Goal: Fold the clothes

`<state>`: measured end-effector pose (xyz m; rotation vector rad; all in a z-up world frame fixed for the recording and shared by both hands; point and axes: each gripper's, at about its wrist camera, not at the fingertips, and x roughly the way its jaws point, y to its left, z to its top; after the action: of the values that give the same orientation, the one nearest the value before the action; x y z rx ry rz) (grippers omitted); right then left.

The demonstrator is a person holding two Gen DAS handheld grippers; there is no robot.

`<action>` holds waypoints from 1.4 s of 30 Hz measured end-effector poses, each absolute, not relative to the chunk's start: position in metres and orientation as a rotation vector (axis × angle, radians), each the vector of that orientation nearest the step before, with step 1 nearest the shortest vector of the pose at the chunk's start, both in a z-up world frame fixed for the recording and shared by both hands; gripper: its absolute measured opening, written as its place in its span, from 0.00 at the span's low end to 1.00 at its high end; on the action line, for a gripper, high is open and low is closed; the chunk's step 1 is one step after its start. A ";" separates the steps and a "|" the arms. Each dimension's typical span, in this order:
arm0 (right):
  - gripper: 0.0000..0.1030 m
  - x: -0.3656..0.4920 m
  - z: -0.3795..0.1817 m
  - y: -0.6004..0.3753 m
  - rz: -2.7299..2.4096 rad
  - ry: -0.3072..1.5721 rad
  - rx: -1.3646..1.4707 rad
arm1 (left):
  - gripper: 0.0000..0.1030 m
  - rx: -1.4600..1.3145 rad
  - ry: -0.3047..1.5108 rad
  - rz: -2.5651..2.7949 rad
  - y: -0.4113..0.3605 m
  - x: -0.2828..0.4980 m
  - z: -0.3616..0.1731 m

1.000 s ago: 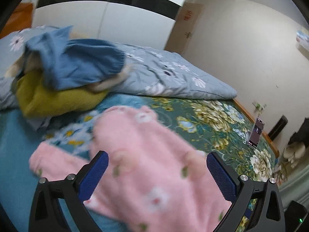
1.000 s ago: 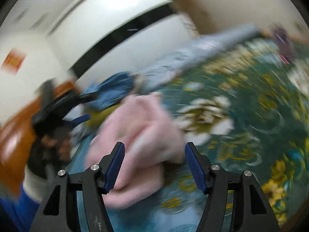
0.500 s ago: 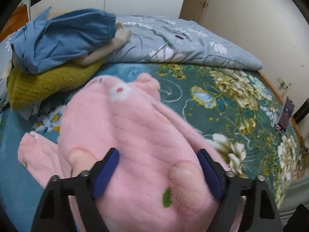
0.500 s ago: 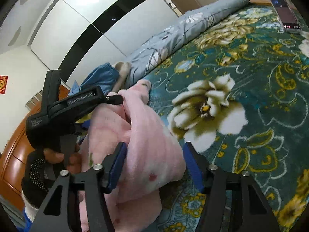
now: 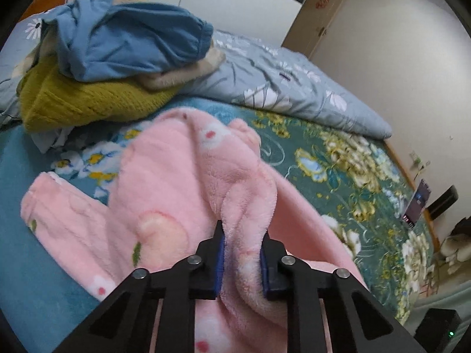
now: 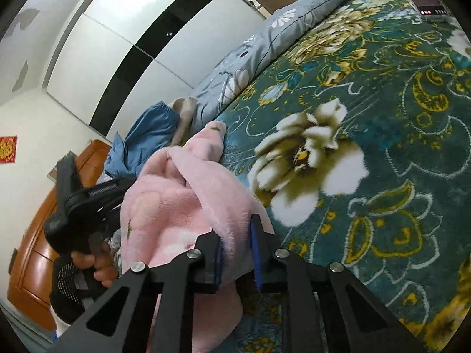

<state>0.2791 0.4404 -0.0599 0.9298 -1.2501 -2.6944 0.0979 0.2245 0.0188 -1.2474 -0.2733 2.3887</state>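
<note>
A pink fleece garment point(image 5: 176, 182) with small flower prints lies bunched on the bed's green floral blanket point(image 5: 338, 176). My left gripper point(image 5: 242, 253) is closing its jaws on a raised fold of that garment, and the blue pads press into the fleece. In the right wrist view the same pink fleece garment point(image 6: 188, 194) is pinched at another edge by my right gripper point(image 6: 238, 253), whose jaws are closing too. The left gripper's black body point(image 6: 79, 203) and the gloved hand point(image 6: 79, 279) holding it show at the left of that view.
A pile of clothes sits behind the garment: blue trousers point(image 5: 129, 38), a beige piece point(image 5: 188, 73) and a mustard knit point(image 5: 82, 100). A rolled grey floral quilt point(image 5: 288, 91) runs along the wall. A phone point(image 5: 416, 206) lies near the far bed edge. A wooden headboard point(image 6: 32, 250) stands at left.
Both grippers went from wide open around the pink garment to closed on folds of it. The left one sank toward the fleece, and the right one moved in closer.
</note>
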 end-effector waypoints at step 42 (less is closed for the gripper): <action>0.34 0.102 0.028 0.277 -2.667 -0.483 1.157 | 0.25 -1.180 -0.532 2.571 -0.050 0.174 -0.032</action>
<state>0.1016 0.2770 0.0277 1.1573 -0.4832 -2.6668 0.1744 -0.0500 -0.0317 -1.1803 -0.5322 2.5708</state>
